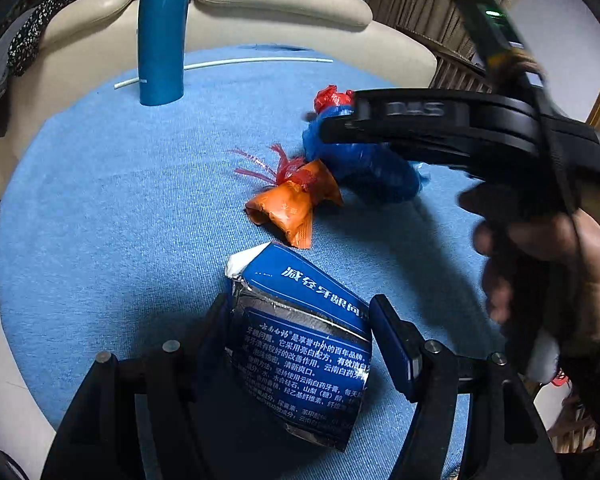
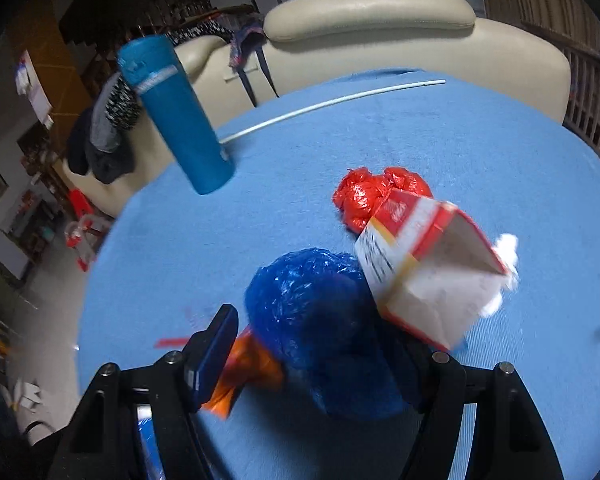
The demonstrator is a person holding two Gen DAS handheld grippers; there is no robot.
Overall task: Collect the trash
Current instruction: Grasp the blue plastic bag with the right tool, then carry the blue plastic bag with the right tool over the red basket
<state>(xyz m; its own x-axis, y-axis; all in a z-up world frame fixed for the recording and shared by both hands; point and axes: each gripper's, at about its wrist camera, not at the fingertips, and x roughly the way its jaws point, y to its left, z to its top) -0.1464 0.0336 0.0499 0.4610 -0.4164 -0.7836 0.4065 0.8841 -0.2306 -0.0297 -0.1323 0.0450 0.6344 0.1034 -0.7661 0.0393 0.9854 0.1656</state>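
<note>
the left gripper is clamping a crumpled blue carton at the bottom centre of its view, both pads pressing its foil-lined sides. the right gripper is holding a red-and-white box, which is sticking up at right centre of its own view; its right pad is hidden, so i cannot tell how firm the grip is.

the rest of the trash is lying mid-frame on the blue cloth: an orange wrapper, a blue bag and a red bag.

to do this well, both grips likely need to be kept steady; thin card dents and slick foil may slip.

the bags are looking glossy and wrinkled, the wrapper twisted and flared, the cloth finely ribbed. a smooth teal bottle is standing upper left.
</note>
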